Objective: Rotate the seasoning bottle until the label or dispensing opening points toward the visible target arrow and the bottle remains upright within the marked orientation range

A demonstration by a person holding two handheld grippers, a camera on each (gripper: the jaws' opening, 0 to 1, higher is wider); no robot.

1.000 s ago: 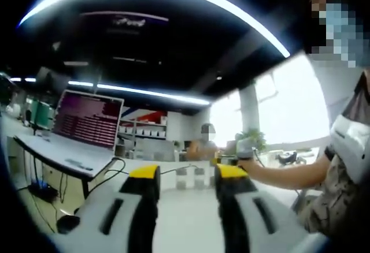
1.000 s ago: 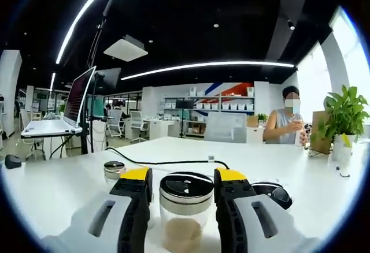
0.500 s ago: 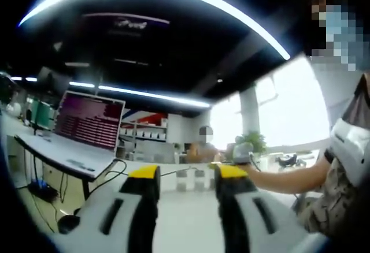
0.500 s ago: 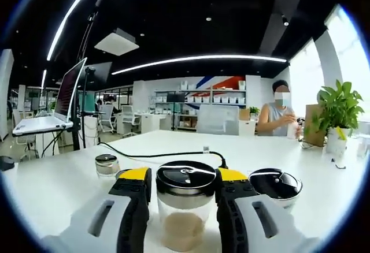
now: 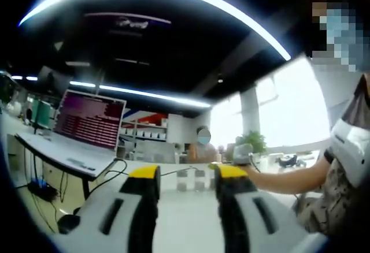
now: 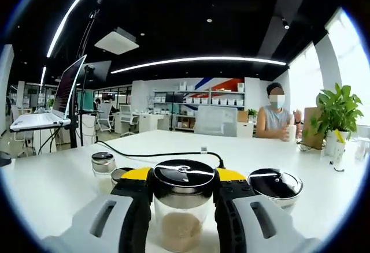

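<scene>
The right gripper (image 6: 182, 175) clamps the upright bottle (image 6: 181, 209) on the table (image 6: 52, 186); the left gripper (image 5: 187, 173) hangs open, holding nothing.

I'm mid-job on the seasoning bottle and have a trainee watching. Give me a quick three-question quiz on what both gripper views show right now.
1. True or false: the right gripper has its jaws around the seasoning bottle.
2. What stands just right of that bottle on the white table? A) a jar with a black lid B) a mug C) a plate
3. Fill in: the left gripper holds ____ between its jaws.

Key: 1 true; 2 A; 3 nothing
</scene>
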